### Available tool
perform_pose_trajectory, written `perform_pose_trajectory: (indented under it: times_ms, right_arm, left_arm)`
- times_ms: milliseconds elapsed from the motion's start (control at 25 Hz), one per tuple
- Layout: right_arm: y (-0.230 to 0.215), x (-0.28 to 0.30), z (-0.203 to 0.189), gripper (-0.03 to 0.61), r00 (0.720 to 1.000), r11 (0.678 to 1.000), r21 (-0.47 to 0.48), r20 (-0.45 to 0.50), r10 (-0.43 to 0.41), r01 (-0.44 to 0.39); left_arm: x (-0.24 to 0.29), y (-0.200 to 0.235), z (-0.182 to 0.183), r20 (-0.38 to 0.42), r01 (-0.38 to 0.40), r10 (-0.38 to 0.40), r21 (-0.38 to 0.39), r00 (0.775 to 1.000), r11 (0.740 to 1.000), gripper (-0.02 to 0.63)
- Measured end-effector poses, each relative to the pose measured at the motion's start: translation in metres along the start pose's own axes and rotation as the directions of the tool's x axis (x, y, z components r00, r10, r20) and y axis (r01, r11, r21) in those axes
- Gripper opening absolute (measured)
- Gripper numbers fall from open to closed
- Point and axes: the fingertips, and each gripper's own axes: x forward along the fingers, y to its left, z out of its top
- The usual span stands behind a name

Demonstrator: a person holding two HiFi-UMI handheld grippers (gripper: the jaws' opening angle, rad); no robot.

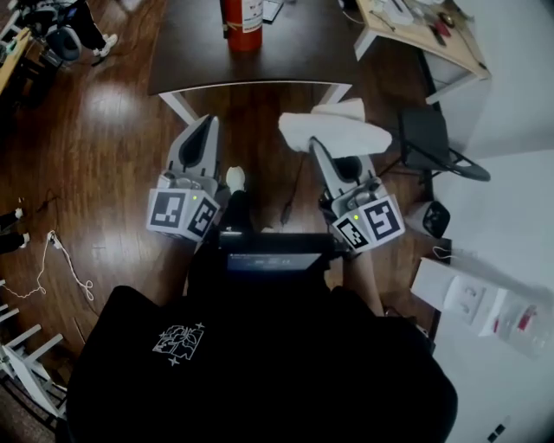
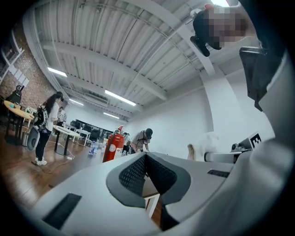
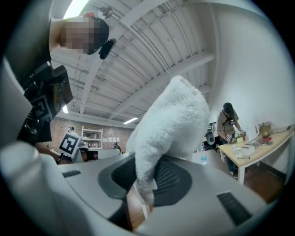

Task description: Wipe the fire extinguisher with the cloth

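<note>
Starting nearest: left tongs (image 1: 205,125) pressed together, dark pads meeting at the tip, nothing between them. They hang over the wooden floor (image 1: 95,130) on the near side of the surface (image 1: 190,52), not touching it. Left gripper view confirms it: left tongs (image 2: 146,159) closed at the front, only a narrow slit lower down.

Right tongs (image 1: 317,145) pinching a white cloth (image 1: 336,130), also short of the surface's near edge. In the right gripper view the right tongs (image 3: 142,182) are clamped on the cloth's lower corner. The cloth (image 3: 173,120) bulges up and out above the pads: fluffy, terry-like pile, bunched into a soft lump. In the head view the cloth covers the right tongs' tips, so the grip reads only from the right gripper view. Bodies of both tongs are smooth light grey plastic; pads are dark with a mesh texture.

Fire extinguisher (image 1: 243,24) stands upright on the surface, toward its far edge, well apart from both tongs. It is a glossy red cylinder with a white label, its top cut off by the frame edge. In the left gripper view the fire extinguisher (image 2: 112,145) is small, label print unreadable.

Surface is dark brown, flat, rectangular, on white legs. Past the surface's right end is a pale wooden desk (image 1: 420,30), partly cut off, with clutter too small to identify.
</note>
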Motion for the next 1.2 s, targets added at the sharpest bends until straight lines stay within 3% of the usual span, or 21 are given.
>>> perform_pose_trajectory:
  times_ms: [360, 720, 1200]
  right_arm:
    - [0.053, -0.037, -0.004, 0.101, 1.000, 1.000, 0.001, -0.005, 0.029, -0.029]
    - [0.091, -0.024, 0.001, 0.101, 0.998, 0.999, -0.003, 0.024, -0.050, 0.050]
    - [0.096, -0.022, 0.003, 0.100, 0.997, 0.997, -0.015, 0.027, -0.071, 0.072]
  left_arm:
    - [-0.063, -0.018, 0.009, 0.018, -0.023, 0.023, 0.011, 1.000, 1.000, 0.000]
    - [-0.091, 0.002, 0.012, 0.019, 0.002, -0.001, -0.002, 1.000, 1.000, 0.000]
    - [-0.089, -0.003, 0.021, 0.020, 0.046, -0.046, -0.004, 0.999, 0.999, 0.000]
